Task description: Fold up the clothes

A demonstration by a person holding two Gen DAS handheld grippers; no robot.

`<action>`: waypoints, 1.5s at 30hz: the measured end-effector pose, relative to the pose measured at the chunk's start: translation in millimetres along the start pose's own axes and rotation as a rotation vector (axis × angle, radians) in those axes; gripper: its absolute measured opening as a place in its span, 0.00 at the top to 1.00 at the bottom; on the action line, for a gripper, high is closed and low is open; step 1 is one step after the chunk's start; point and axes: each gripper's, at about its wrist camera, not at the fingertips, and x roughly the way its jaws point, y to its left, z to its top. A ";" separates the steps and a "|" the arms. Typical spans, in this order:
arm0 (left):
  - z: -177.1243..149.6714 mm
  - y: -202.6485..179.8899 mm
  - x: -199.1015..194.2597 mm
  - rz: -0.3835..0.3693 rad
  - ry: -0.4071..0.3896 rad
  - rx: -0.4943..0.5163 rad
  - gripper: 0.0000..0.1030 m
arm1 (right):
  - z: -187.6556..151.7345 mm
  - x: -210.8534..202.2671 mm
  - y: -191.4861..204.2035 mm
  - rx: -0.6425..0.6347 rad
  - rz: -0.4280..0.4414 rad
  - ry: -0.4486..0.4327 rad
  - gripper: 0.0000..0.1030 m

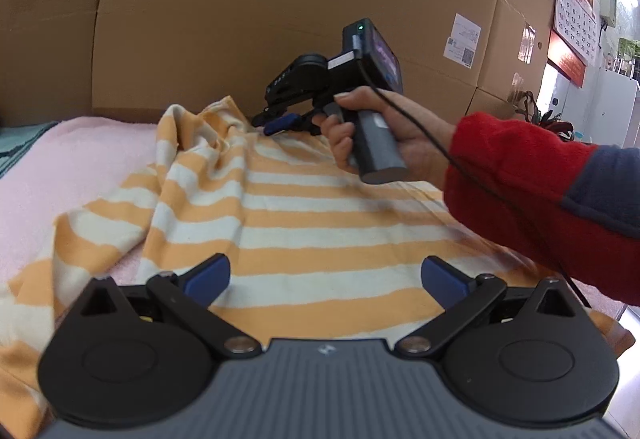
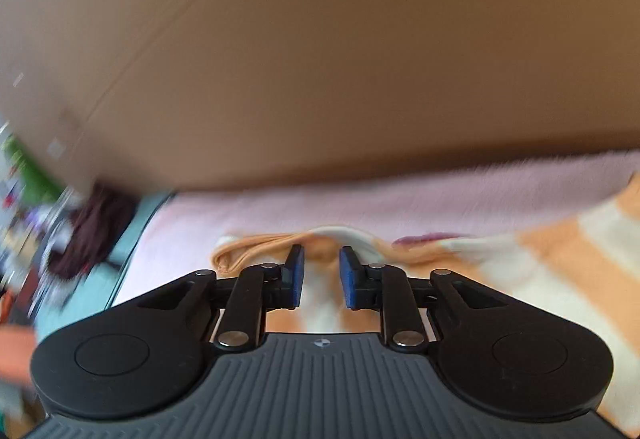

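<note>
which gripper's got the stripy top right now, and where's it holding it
The left gripper is open over the striped top, holding nothing. The right gripper has fabric between its jaws near the top's far edge; a firm pinch cannot be told.

Wall calendar (image 1: 576, 5), upper rt: date grid w/ numerals approx. 1–31, gold characters above illegible. White label (image 1: 463, 40) on cardboard box (image 1: 280, 19): QR codes, print too small to read.
</note>
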 end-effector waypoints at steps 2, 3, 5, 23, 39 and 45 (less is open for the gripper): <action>0.0 2.4 -1.3 -0.020 -0.001 -0.009 0.02 | -2.3 -7.3 -8.2 0.050 0.001 -0.021 0.78; 0.0 5.4 -2.9 -0.037 -0.004 -0.020 0.02 | -3.9 -11.6 -12.3 0.076 0.008 -0.028 0.78; -0.1 12.6 -6.8 -0.063 -0.013 -0.051 0.02 | -7.1 -20.2 -20.4 0.127 0.020 -0.042 0.77; 63.1 52.5 -42.1 0.307 -0.017 0.019 0.38 | -54.9 -109.0 -64.1 0.087 -0.244 -0.315 0.83; 145.9 121.1 222.1 0.170 0.253 0.170 0.32 | 14.2 -101.6 -117.6 -0.015 -0.249 -0.169 0.71; 150.3 149.9 236.9 -0.006 0.268 0.135 0.23 | 28.3 -46.6 -102.1 -0.261 -0.297 -0.066 0.32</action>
